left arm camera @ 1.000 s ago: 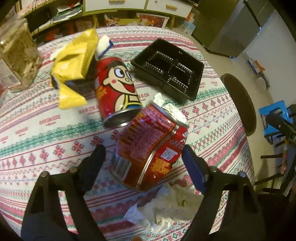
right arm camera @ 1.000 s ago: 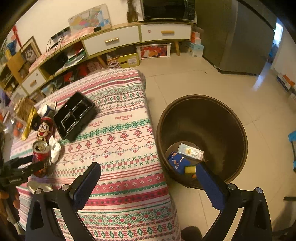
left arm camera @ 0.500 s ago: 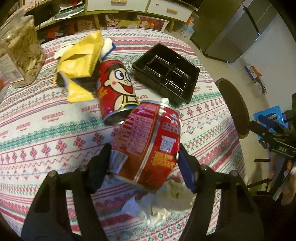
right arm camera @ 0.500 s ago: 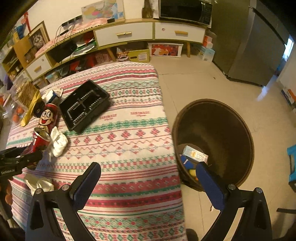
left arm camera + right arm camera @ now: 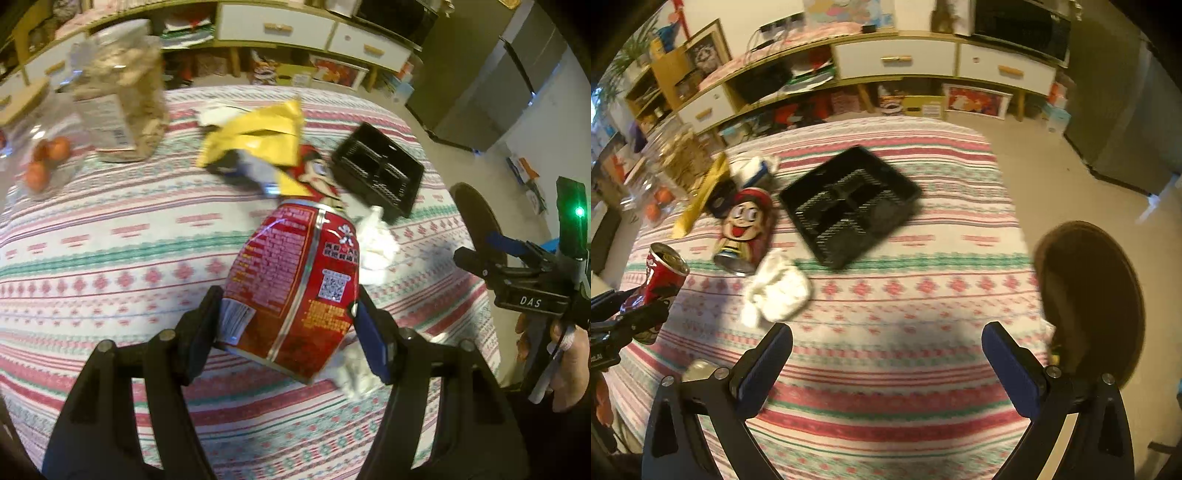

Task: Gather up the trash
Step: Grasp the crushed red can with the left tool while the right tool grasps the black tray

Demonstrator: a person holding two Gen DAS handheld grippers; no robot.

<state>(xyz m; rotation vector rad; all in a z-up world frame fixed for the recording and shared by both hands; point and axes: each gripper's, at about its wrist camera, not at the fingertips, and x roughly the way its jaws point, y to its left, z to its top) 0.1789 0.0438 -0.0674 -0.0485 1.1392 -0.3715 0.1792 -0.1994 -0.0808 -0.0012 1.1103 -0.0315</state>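
Observation:
My left gripper (image 5: 288, 325) is shut on a red drink can (image 5: 295, 288) and holds it tilted above the patterned tablecloth (image 5: 129, 258). The held can also shows at the left of the right wrist view (image 5: 661, 277). A second red can with a cartoon face (image 5: 746, 229) lies on its side. A crumpled white tissue (image 5: 779, 288) lies beside it, another tissue (image 5: 354, 373) under the held can. A black plastic tray (image 5: 849, 206) and a yellow wrapper (image 5: 258, 136) lie further back. My right gripper (image 5: 886, 362) is open and empty over the table's near edge.
A brown round bin (image 5: 1089, 295) stands on the floor right of the table. A jar of snacks (image 5: 122, 99) and a clear container with oranges (image 5: 40, 162) stand at the back left. A cabinet with drawers (image 5: 897, 62) lines the far wall.
My left gripper closed on the red can and lifted it off the cloth. My right gripper swung left from the bin to over the table.

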